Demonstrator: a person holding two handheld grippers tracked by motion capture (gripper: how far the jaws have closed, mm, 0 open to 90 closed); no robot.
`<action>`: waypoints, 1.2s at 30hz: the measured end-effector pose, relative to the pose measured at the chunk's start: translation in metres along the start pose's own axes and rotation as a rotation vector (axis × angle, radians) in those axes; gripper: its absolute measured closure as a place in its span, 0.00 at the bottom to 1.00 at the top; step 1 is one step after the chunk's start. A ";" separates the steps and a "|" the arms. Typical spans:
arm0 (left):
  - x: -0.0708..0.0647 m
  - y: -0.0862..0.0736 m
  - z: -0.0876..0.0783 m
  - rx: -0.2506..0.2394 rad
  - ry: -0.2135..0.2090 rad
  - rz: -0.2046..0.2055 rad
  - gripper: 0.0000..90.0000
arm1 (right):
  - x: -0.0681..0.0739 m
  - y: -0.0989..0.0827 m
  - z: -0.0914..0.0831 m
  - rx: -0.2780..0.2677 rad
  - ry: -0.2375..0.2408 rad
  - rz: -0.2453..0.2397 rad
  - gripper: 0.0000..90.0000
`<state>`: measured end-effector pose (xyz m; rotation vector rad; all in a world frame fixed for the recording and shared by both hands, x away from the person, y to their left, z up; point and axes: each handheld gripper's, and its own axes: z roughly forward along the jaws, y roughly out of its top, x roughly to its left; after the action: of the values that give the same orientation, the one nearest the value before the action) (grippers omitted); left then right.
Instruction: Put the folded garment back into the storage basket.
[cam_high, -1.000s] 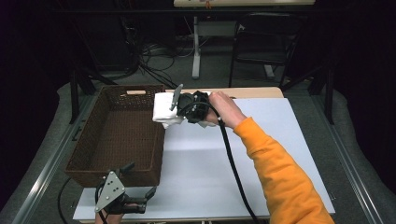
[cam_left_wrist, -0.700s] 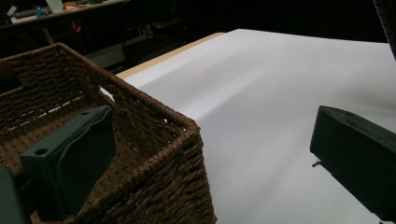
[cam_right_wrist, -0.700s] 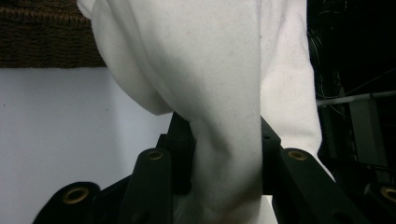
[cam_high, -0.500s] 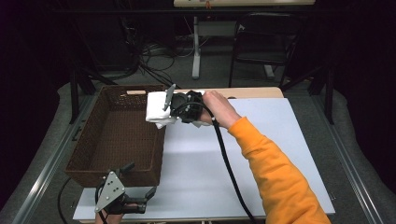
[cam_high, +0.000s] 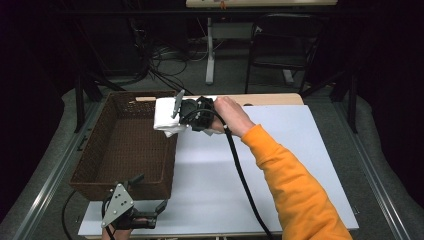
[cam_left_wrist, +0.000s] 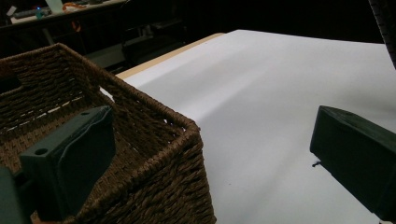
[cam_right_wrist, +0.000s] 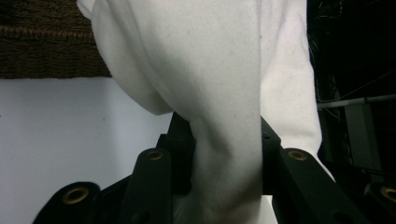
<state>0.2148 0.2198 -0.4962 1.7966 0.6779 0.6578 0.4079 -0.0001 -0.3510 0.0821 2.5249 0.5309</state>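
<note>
My right gripper (cam_high: 176, 115) is shut on a folded white cloth (cam_high: 164, 119) and holds it over the far right rim of the brown wicker basket (cam_high: 100, 177). In the right gripper view the white cloth (cam_right_wrist: 210, 84) hangs between the two black jaws, pinched at its lower part, with the basket's rim (cam_right_wrist: 46, 46) behind it at top left. My left gripper (cam_high: 150, 216) rests at the table's near edge, just in front of the basket's near right corner, and stands open. In the left gripper view the basket's corner (cam_left_wrist: 182, 140) sits between its wide-apart jaws.
A white table top (cam_high: 280, 165) stretches to the right of the basket. A person's arm in an orange sleeve (cam_high: 295, 190) reaches across it with a black cable (cam_high: 240, 170) trailing. A chair (cam_high: 285, 45) and table legs stand on the floor beyond.
My right gripper has carried the white cloth leftward, from beside the basket's far right corner to over its rim. The left gripper has not moved.
</note>
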 end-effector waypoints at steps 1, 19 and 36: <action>0.000 0.000 0.000 -0.001 0.000 -0.002 0.00 | 0.001 0.001 0.000 0.004 0.001 0.005 0.75; 0.001 0.000 0.000 -0.001 0.000 -0.003 0.00 | 0.001 0.012 0.006 -0.002 0.005 -0.013 0.75; 0.000 0.000 0.000 -0.003 -0.003 -0.001 0.00 | 0.002 0.018 0.009 -0.009 0.004 -0.019 0.75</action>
<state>0.2150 0.2201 -0.4964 1.7944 0.6753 0.6551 0.4103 0.0198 -0.3521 0.0543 2.5241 0.5357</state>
